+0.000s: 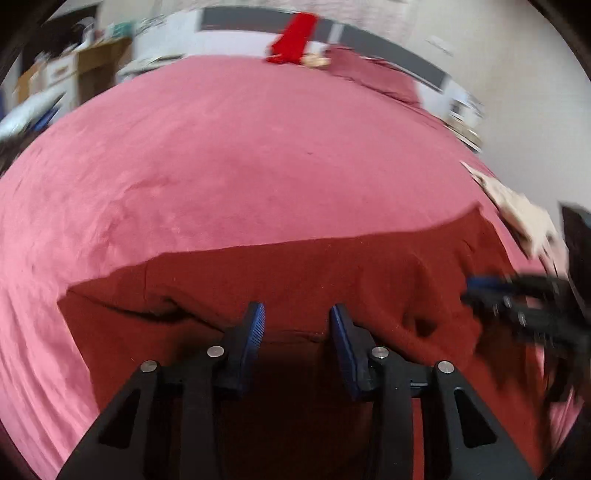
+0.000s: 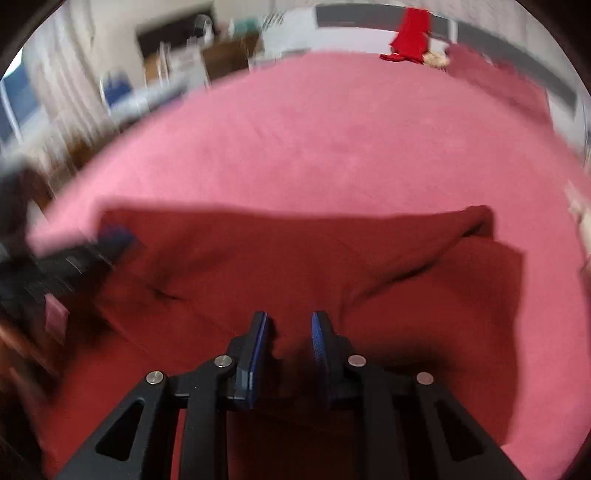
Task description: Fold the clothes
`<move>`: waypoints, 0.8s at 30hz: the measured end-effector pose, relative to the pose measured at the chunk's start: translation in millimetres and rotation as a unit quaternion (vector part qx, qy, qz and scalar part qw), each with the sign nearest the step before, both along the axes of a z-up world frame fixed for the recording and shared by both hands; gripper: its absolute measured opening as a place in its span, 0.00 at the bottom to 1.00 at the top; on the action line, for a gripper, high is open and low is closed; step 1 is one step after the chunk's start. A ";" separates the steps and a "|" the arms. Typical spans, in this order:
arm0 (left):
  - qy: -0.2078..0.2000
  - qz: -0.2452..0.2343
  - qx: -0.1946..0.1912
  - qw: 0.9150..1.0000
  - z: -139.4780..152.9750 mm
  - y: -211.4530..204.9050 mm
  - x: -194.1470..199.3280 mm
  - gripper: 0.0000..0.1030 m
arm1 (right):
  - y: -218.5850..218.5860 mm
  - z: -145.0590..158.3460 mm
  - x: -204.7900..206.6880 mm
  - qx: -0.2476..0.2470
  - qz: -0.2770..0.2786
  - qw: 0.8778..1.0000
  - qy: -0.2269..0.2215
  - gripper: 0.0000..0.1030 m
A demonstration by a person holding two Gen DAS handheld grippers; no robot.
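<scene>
A dark red garment [image 1: 332, 269] lies spread on the pink bed cover [image 1: 221, 147], with a folded flap at its right end [image 2: 461, 258]. In the left wrist view my left gripper [image 1: 297, 314] hovers over the garment's near edge, open, with nothing between its blue pads. My right gripper [image 2: 290, 328] is low over the garment, and a bump of the dark red cloth fills the narrow gap between its pads. Each gripper also shows blurred in the other's view: the right gripper [image 1: 491, 291] at the garment's right side, the left gripper [image 2: 110, 236] at its left corner.
A bright red garment [image 1: 293, 35] and a maroon cloth [image 1: 373, 72] lie at the bed's far edge. A beige cloth [image 1: 517, 210] lies at the right side of the bed. Blurred furniture and boxes [image 2: 177, 55] stand beyond the bed at the left.
</scene>
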State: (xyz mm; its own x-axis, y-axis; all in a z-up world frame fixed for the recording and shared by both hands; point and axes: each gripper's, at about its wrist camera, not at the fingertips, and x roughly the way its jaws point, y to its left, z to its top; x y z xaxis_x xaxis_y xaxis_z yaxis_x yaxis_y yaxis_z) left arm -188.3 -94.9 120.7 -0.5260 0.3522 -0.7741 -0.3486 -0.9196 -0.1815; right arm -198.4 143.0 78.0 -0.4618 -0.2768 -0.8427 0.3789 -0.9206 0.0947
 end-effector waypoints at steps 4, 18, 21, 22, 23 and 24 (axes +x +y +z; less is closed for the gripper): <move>0.018 -0.034 -0.080 0.996 -0.1 -0.6 10.8 0.42 | 19.4 -2.4 6.1 0.018 -0.007 1.000 0.003 0.24; -0.005 -0.033 -0.014 0.999 -2.9 29.3 -18.1 0.56 | -40.3 2.8 -2.5 0.014 0.060 0.998 0.030 0.27; 0.047 -0.099 -0.138 0.984 -14.9 43.0 -0.5 0.57 | -25.3 -11.7 8.6 0.025 0.078 0.996 0.041 0.25; 0.043 -0.103 -0.143 0.983 -13.9 37.0 0.2 0.57 | -16.0 -11.7 9.8 0.018 0.074 0.996 0.041 0.25; 0.033 -0.102 -0.132 0.986 -11.2 27.0 -1.7 0.57 | -6.7 -10.7 8.3 0.008 0.067 0.997 0.032 0.25; 0.023 -0.095 -0.127 0.987 -9.5 17.3 -4.7 0.57 | -2.0 -8.7 6.3 -0.001 0.062 0.998 0.021 0.25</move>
State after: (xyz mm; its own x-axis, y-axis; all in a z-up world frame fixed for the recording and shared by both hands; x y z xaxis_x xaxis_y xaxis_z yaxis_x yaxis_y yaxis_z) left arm -193.0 -77.7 111.2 -0.5052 0.2445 -0.8276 -0.5215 -0.8506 0.0670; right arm -192.1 141.0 69.3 -0.4583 -0.3358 -0.8229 0.4932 -0.8664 0.0788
